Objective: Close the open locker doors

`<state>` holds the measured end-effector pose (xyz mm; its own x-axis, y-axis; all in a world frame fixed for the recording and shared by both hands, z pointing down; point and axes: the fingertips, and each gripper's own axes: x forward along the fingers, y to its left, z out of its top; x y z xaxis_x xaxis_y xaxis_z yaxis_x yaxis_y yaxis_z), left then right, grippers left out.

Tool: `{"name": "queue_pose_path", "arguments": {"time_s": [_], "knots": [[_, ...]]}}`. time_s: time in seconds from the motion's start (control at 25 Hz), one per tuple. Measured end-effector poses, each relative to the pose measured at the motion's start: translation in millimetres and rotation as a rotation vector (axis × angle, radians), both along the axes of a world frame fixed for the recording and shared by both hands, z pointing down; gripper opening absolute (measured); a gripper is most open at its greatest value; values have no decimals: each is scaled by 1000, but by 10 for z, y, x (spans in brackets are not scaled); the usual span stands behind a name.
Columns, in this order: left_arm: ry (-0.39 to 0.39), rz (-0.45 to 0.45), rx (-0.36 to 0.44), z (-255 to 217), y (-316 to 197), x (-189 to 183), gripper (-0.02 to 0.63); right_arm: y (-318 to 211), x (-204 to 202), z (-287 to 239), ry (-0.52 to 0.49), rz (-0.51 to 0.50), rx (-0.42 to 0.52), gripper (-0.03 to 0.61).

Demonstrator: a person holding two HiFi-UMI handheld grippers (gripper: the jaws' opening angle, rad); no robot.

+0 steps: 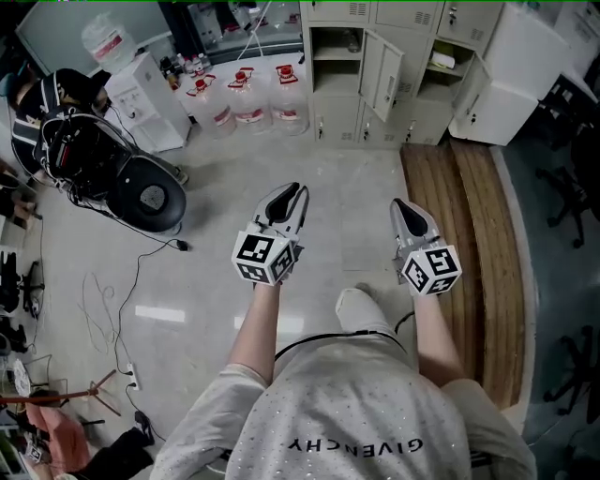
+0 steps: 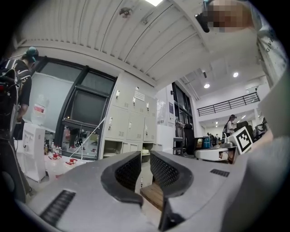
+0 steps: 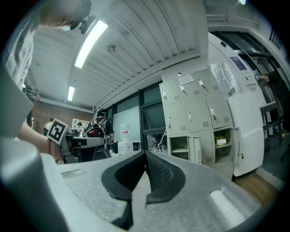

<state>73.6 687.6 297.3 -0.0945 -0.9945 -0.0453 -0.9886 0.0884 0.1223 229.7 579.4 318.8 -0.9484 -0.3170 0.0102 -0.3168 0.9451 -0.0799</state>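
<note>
Locker doors: on the cream metal locker bank point(image 1: 412, 19) at the far wall we see two doors swung out. The left open door point(image 1: 383, 81) hangs beside a bare shelved compartment. The right open door point(image 3: 236, 149) hangs beside a compartment with a pale object point(image 1: 443, 60) on its shelf. The other doors we can see look shut.
Progress: we judge nothing done yet. Both doors are left to push home, and we stand well apart from the bank.
Left gripper: the left gripper point(image 1: 292, 190) points level towards the lockers, its jaws a narrow gap apart with nothing between them.
Right gripper: the right gripper point(image 1: 402, 203) points level too, its jaws pressed together and empty.
Open room: the pale polished stone floor point(image 1: 319, 178) between us and the lockers gives a straight way forward.
Edges on the right: a brown wooden plank strip point(image 1: 469, 225) runs along the floor to the foot of the lockers. A large white cabinet point(image 1: 511, 80) stands just beside the right open door, so we expect little room on that door's outer side.
Edges on the left: clear water jugs with red caps point(image 1: 248, 98) stand by the bank's left end. A black rounded object point(image 1: 145, 192) and a thin black cable point(image 1: 141, 267) lie further left, off our path.
</note>
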Motion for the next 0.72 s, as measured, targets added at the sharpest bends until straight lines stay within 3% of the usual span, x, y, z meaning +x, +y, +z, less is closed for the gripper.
{"name": "queue_pose_path", "arguments": {"time_s": [0.28,0.72], "knots": [[6,-27,-33,110,-607,-341,61,-721,-303,130,13,14,-27,1],[48,-83,-70,275,-2032,-972,61,-2328,-874,303,60,-3,-89,80]]}}
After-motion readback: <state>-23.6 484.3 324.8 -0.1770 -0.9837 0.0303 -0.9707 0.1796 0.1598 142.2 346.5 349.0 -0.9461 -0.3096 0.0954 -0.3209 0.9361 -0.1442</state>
